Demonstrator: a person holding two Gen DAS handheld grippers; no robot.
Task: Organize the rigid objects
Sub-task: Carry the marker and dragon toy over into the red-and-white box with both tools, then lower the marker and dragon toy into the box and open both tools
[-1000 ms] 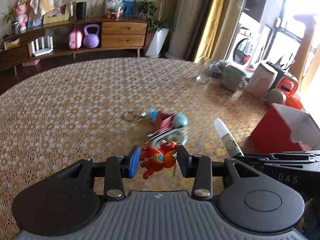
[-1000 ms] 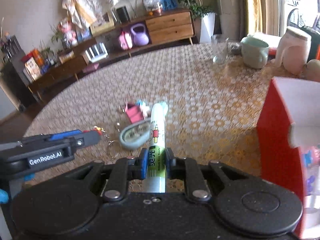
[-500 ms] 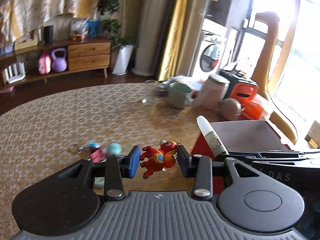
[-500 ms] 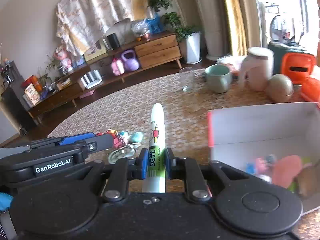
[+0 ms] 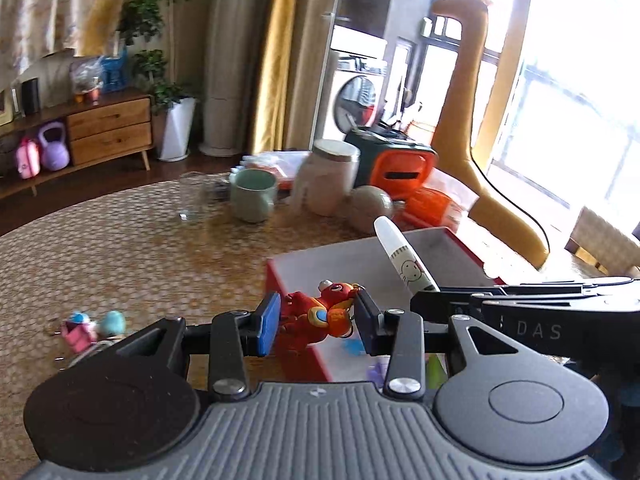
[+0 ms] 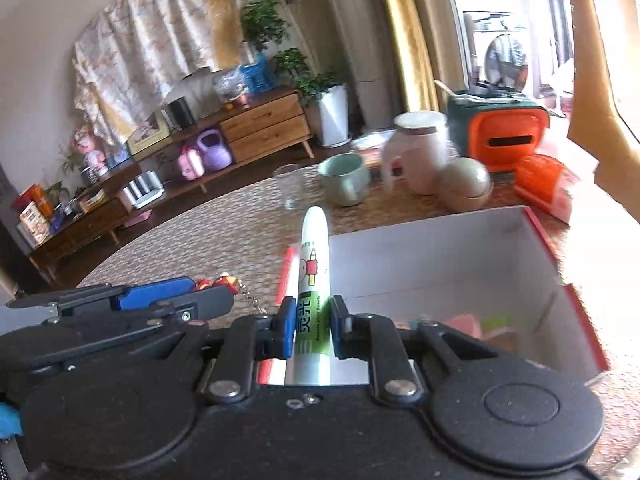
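Observation:
My left gripper [image 5: 316,322] is shut on a red figurine keychain [image 5: 320,316] and holds it above the near left corner of the red box [image 5: 304,360]. My right gripper [image 6: 312,330] is shut on a white and green glue tube [image 6: 314,280], held over the near left edge of the same red box [image 6: 580,332], whose white inside holds several small colourful items. The tube also shows in the left wrist view [image 5: 404,260], beside my left gripper. Small toys [image 5: 94,326] lie on the woven tablecloth at the left.
Beyond the box stand a glass [image 6: 289,188], a green mug [image 6: 346,178], a pale jug [image 6: 418,156], a round grey pot [image 6: 464,184] and an orange and green container [image 6: 500,136]. A wooden sideboard [image 6: 160,172] runs along the far wall.
Both grippers have swung right from the loose toys on the cloth to the red box, each keeping its object. The box now sits directly beneath them.

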